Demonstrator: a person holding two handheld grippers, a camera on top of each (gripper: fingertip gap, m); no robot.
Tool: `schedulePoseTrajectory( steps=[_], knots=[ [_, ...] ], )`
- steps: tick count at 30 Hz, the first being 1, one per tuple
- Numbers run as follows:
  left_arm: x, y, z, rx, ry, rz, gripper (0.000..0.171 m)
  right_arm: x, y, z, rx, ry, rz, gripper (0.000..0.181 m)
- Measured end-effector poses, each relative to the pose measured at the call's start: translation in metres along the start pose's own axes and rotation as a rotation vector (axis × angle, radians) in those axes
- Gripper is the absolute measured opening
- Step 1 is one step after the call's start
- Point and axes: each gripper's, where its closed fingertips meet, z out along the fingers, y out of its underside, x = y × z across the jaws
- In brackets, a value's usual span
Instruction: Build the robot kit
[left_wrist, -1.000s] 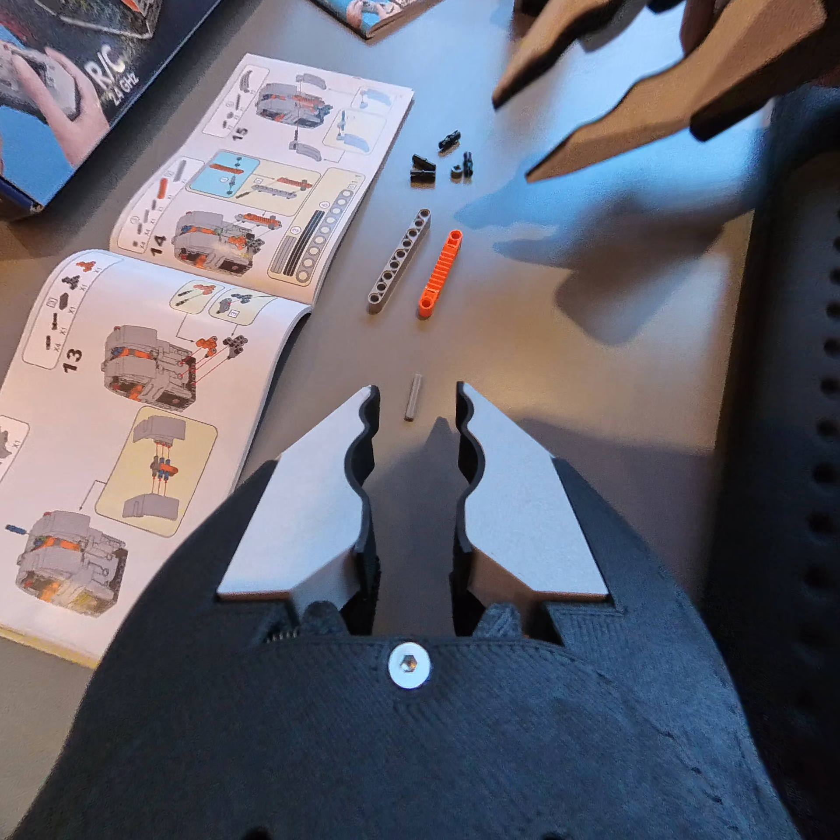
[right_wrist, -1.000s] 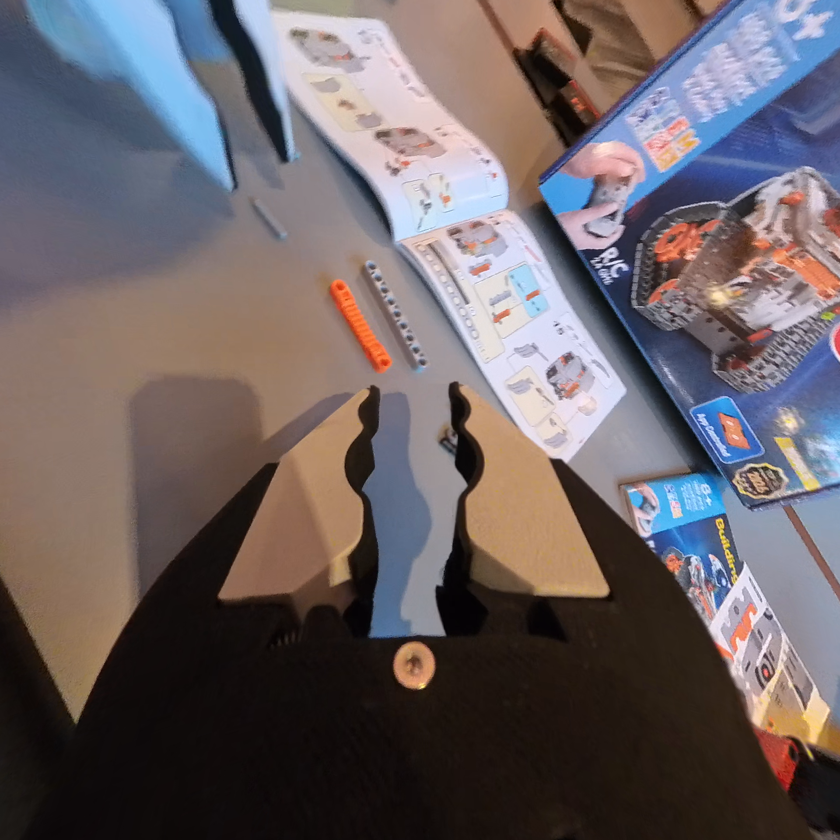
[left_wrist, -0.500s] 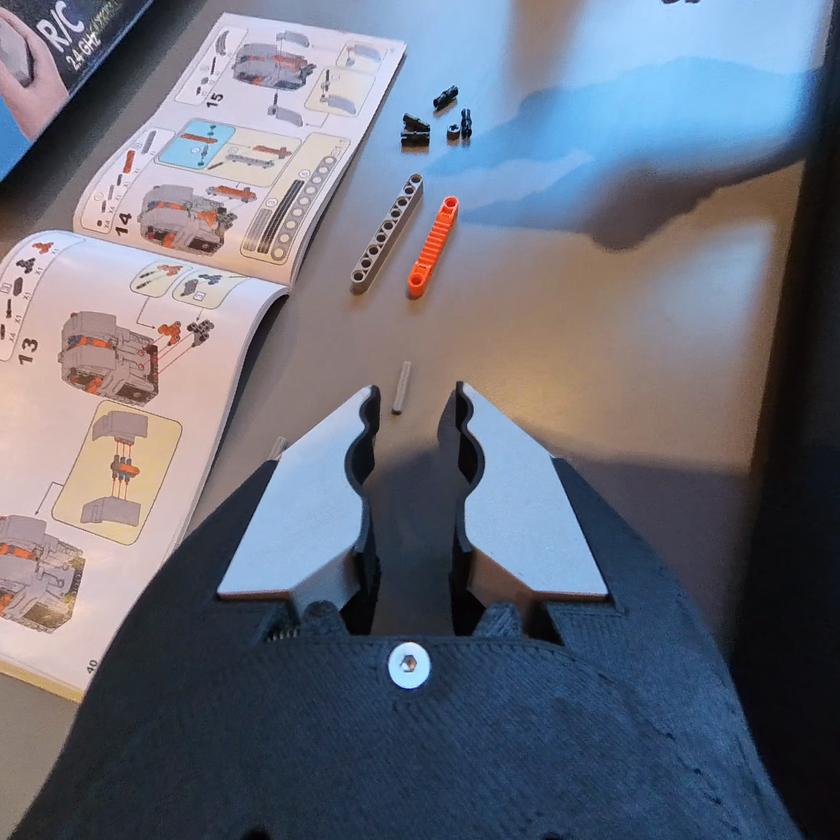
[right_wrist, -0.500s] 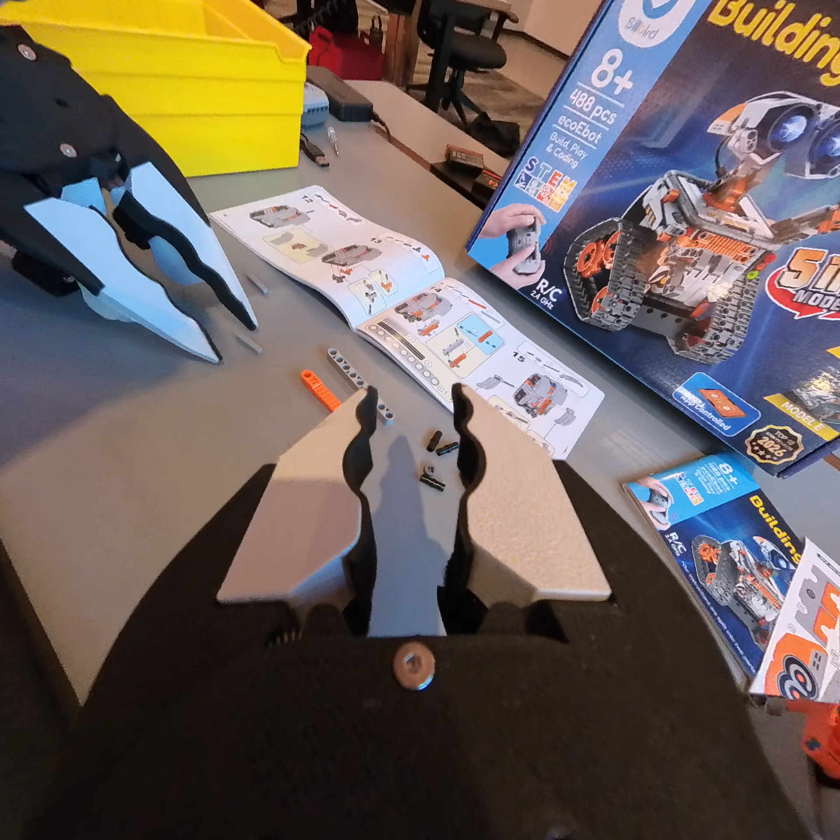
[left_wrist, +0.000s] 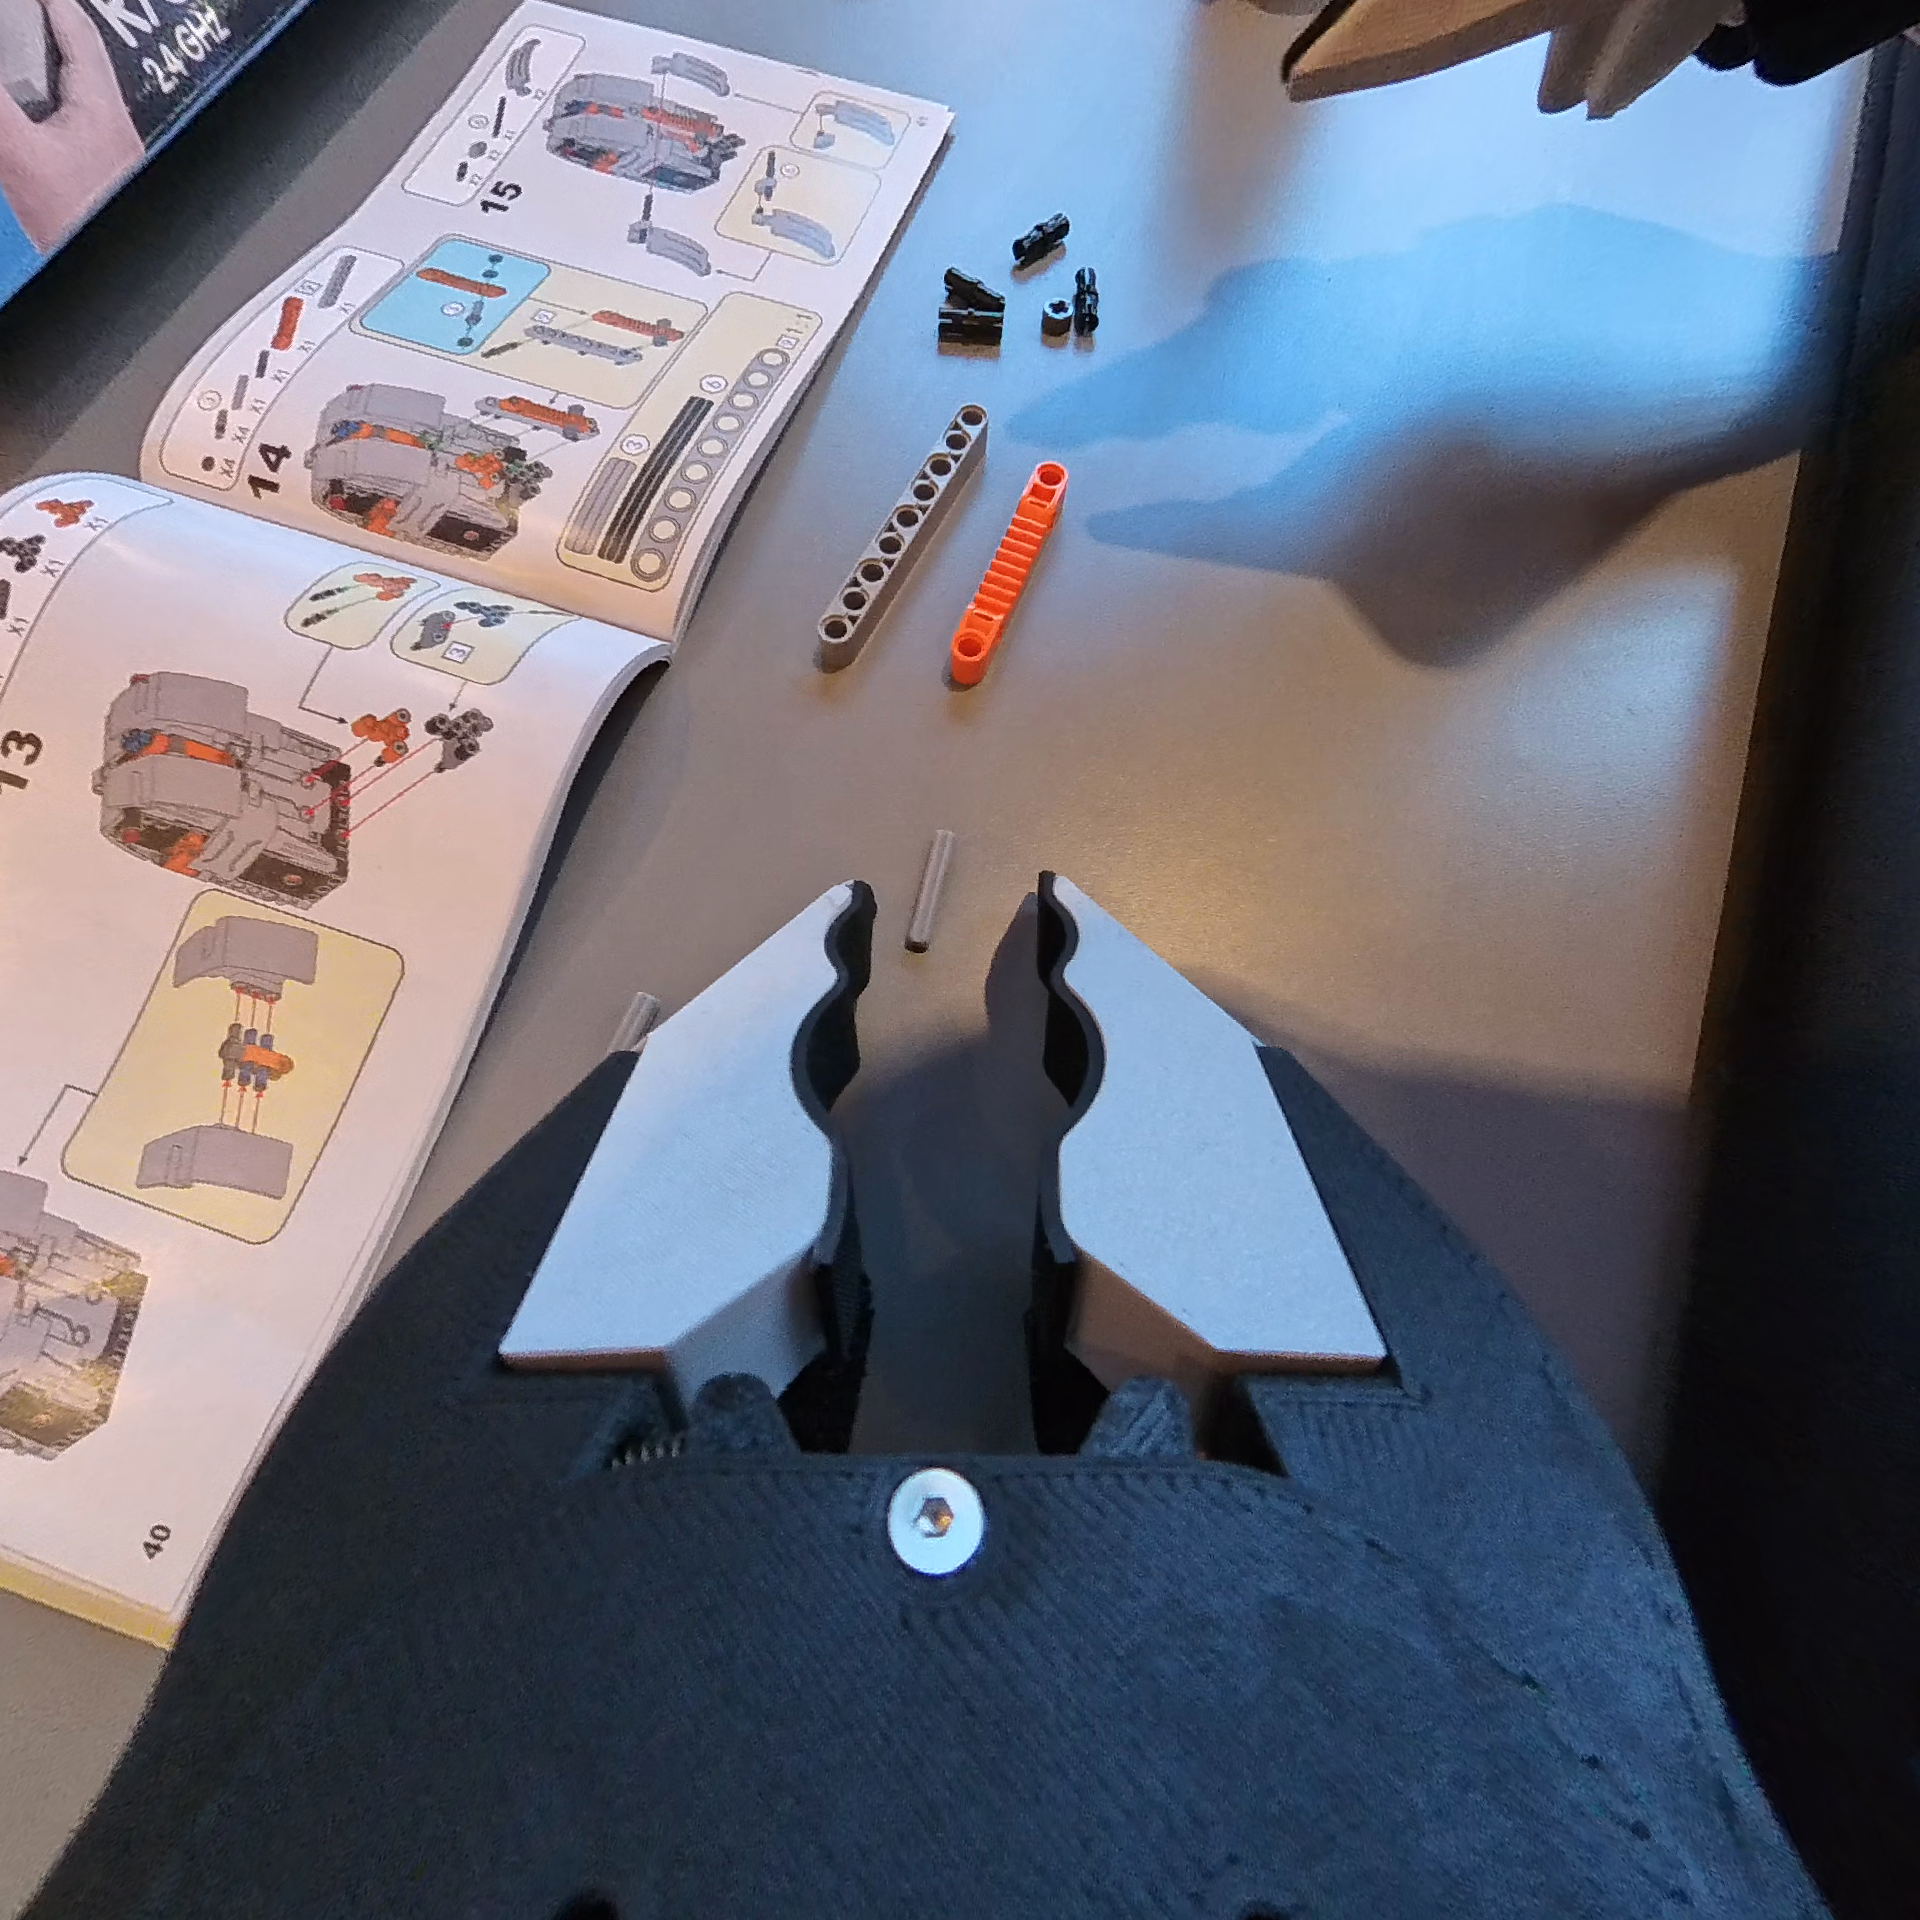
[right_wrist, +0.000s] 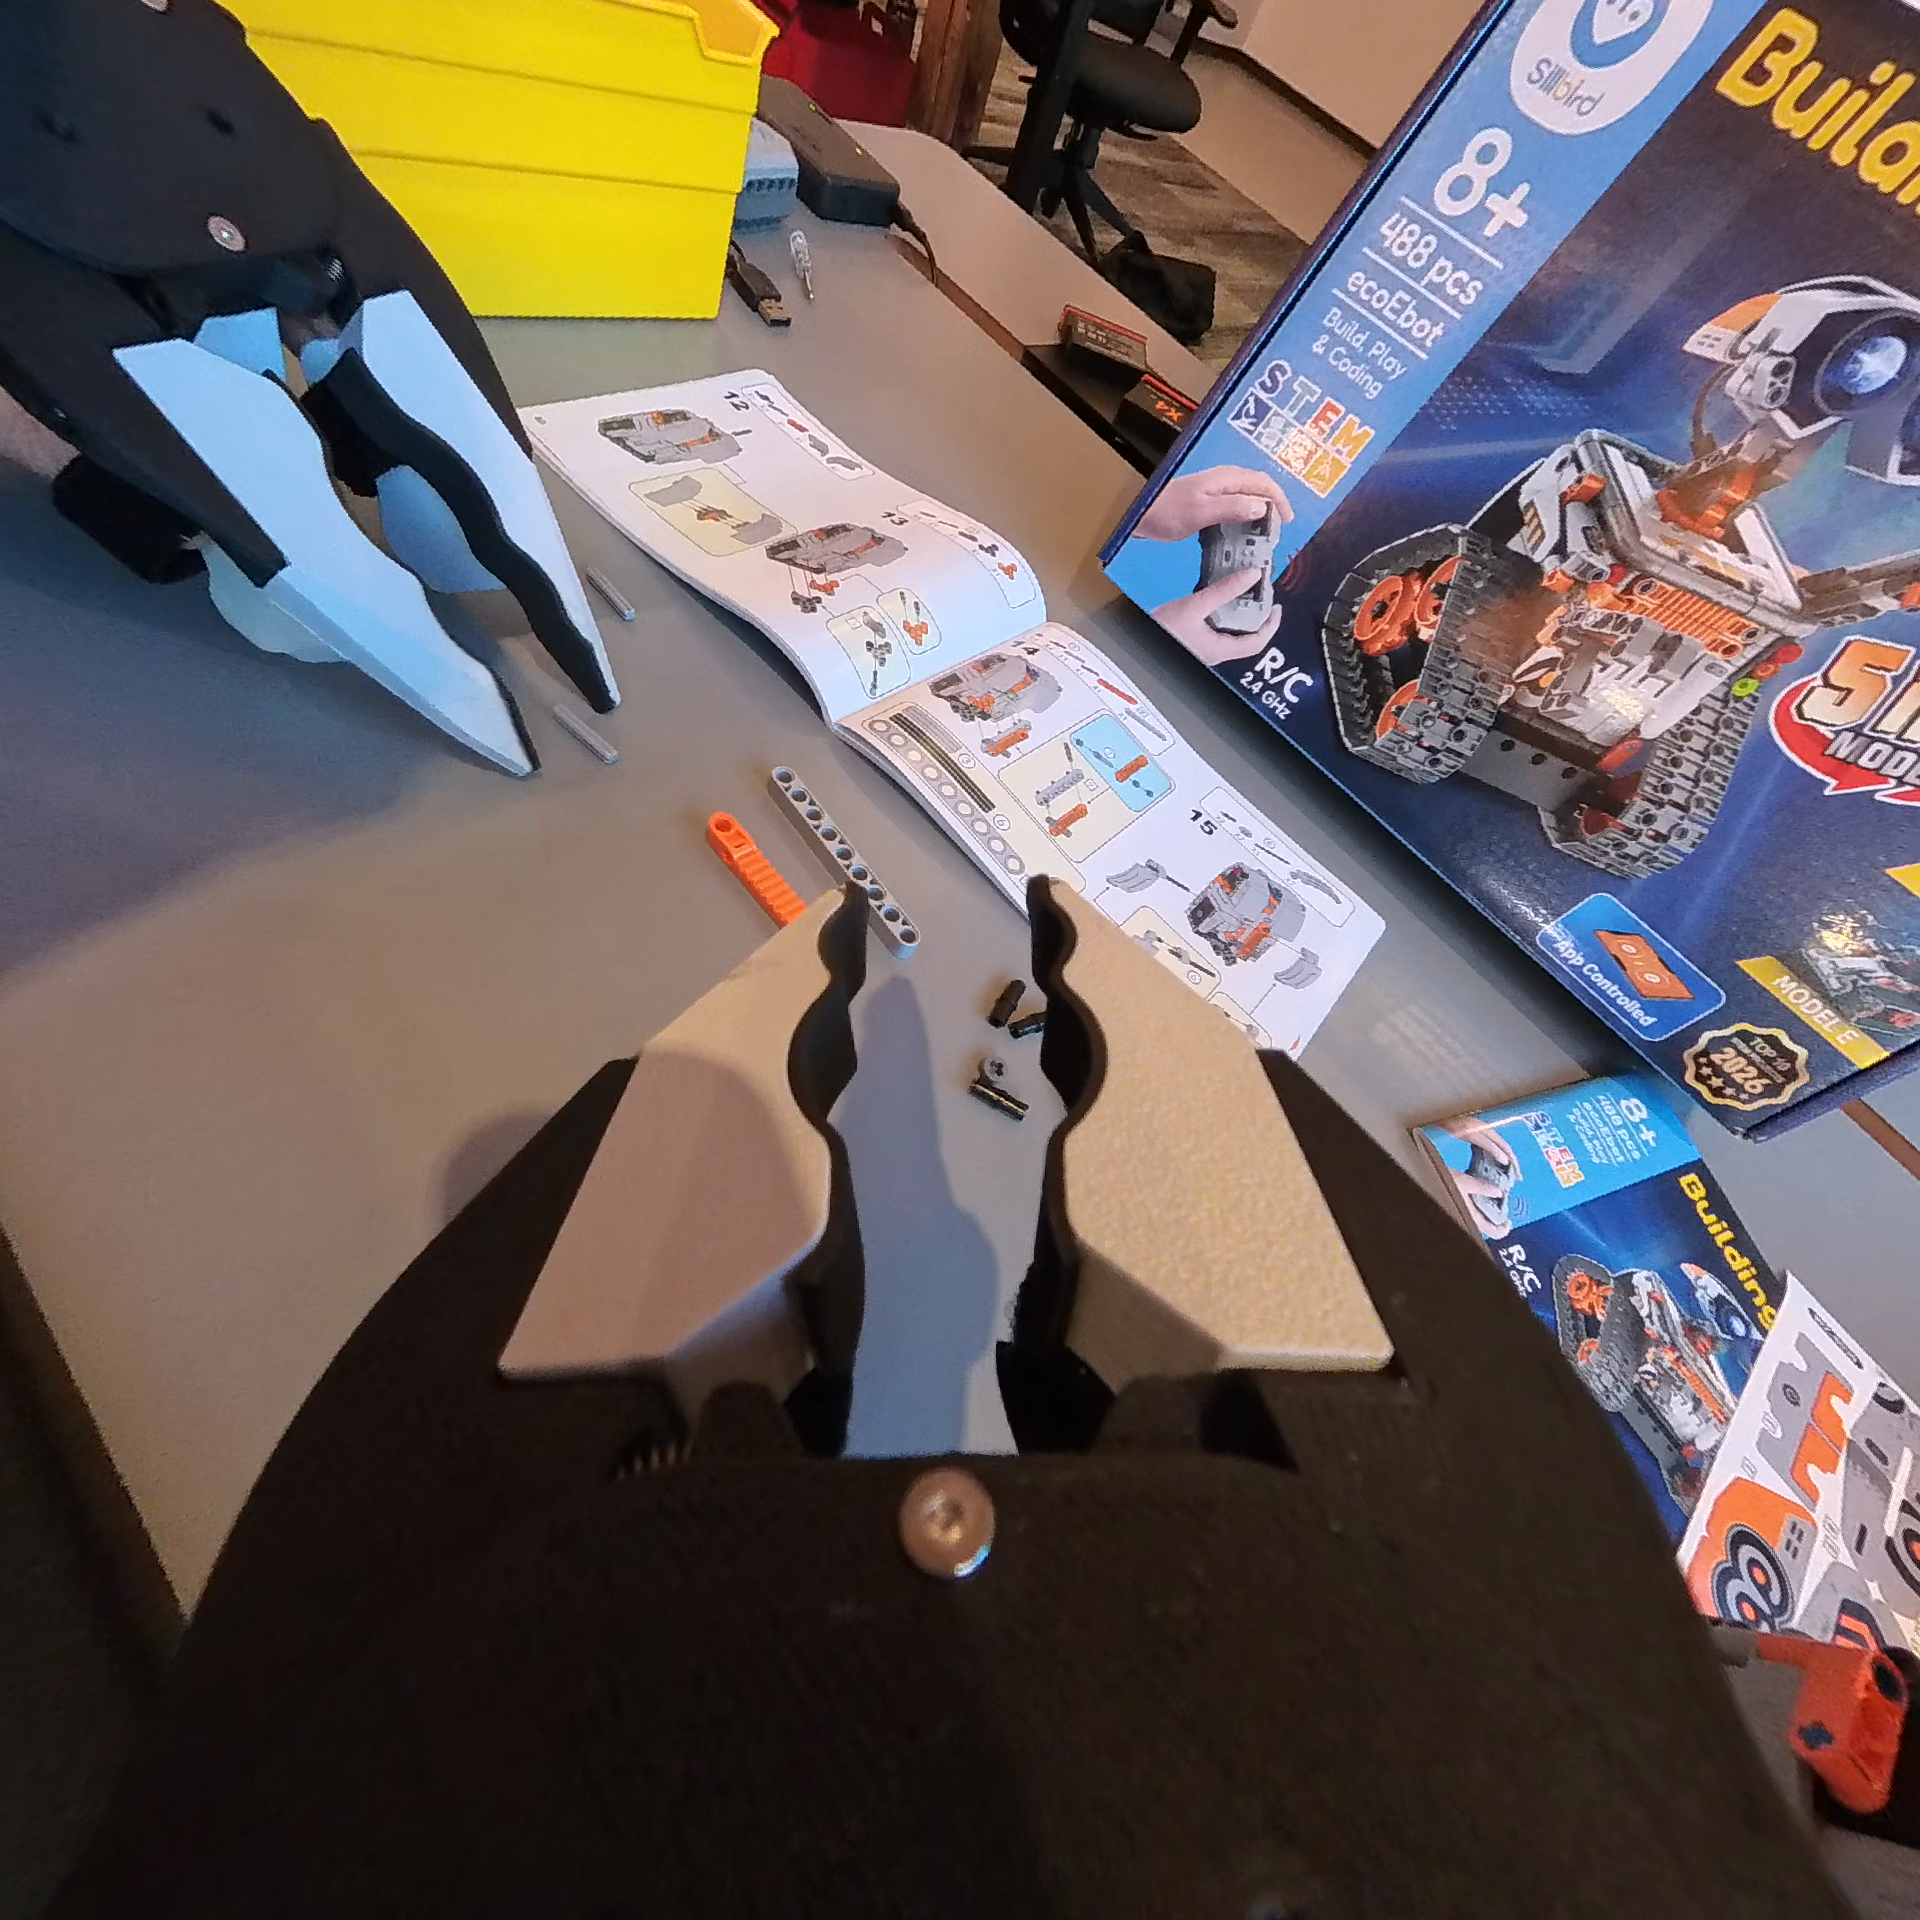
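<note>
My left gripper (left_wrist: 948, 896) is open and empty, low over the grey table, with a short grey axle (left_wrist: 928, 889) lying between its fingertips. A second grey axle (left_wrist: 635, 1018) lies beside its left finger. Ahead lie a grey holed beam (left_wrist: 902, 538), an orange toothed bar (left_wrist: 1008, 574) and several small black pins (left_wrist: 1023, 289). My right gripper (right_wrist: 943, 906) is open and empty above the table, with the black pins (right_wrist: 1006, 1049) between its fingers. The grey beam (right_wrist: 844, 860) and orange bar (right_wrist: 753, 869) lie just beyond. The left gripper (right_wrist: 561, 722) also shows far left there, tips at an axle (right_wrist: 585, 732).
An open instruction booklet (left_wrist: 343, 644) lies left of the parts; it also shows in the right wrist view (right_wrist: 935, 675). A large blue toy box (right_wrist: 1558, 520) stands at the right, a small booklet (right_wrist: 1621, 1278) near it. A yellow bin (right_wrist: 540, 156) stands at the back. My hands' fingertips stand some 15 cm from each other. About 7 cm separates my left fingertips from the orange toothed bar (left_wrist: 1008, 574). The right camera catches it too, in the right wrist view (right_wrist: 758, 870).
My right gripper swung up from looking down at the parts and drew back, so the black pins now sit between its fingers. My left gripper eased back slightly; the axle stays between its tips.
</note>
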Motion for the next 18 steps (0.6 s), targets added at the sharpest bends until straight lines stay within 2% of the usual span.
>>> schedulePoseTrajectory(
  steps=[18],
  knots=[
    [-0.0014, -0.0008, 0.0001, 0.005, 0.015, -0.033, 0.026, -0.0031, 0.0042, 0.0022, -0.025, -0.009, -0.023, 0.027]
  ],
)
